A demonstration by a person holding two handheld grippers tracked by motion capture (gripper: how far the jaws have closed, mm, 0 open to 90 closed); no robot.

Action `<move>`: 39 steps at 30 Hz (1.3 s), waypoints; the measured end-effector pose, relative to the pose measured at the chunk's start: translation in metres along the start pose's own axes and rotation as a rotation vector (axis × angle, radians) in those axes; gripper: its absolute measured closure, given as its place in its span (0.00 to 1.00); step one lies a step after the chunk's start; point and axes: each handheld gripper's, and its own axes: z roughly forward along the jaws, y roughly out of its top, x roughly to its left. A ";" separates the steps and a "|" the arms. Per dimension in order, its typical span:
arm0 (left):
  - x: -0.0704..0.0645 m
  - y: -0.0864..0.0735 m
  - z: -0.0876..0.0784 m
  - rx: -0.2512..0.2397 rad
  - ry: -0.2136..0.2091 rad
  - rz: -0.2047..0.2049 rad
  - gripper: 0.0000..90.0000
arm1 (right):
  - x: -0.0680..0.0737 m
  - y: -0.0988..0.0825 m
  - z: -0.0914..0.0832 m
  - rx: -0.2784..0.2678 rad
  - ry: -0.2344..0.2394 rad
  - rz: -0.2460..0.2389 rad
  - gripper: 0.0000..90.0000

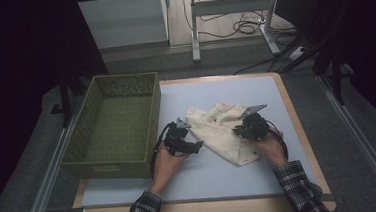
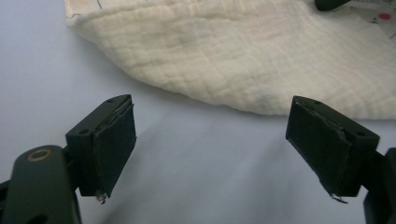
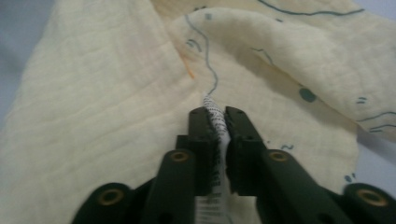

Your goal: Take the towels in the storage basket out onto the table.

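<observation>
Leftmost, the green basket [image 1: 112, 126] sits beside my left gripper [image 1: 193, 146] — low over the table [image 1: 210, 172], jaws wide and empty. Further right, my right gripper [image 3: 218, 122] angles down onto the cream cloth [image 1: 222, 128] mid-table — jaws pinching its white label [image 3: 215, 116].

The high view is dim, dark at its edges; both gripper views are brighter, softly blurred, with faint shadows under the jaws.
</observation>
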 end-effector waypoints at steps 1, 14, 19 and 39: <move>0.000 -0.001 -0.001 0.000 -0.003 0.001 0.18 | 0.001 0.000 -0.001 0.001 -0.002 -0.011 0.95; -0.002 0.021 -0.026 -0.065 0.015 -0.015 0.18 | 0.045 0.002 -0.033 -0.073 0.139 -0.029 0.96; -0.005 0.030 -0.033 -0.070 0.025 0.003 0.18 | 0.081 0.002 -0.026 -0.063 0.206 -0.077 0.96; -0.013 0.006 -0.023 -0.017 0.006 0.016 0.19 | 0.058 -0.014 -0.056 -0.053 0.064 -0.040 0.75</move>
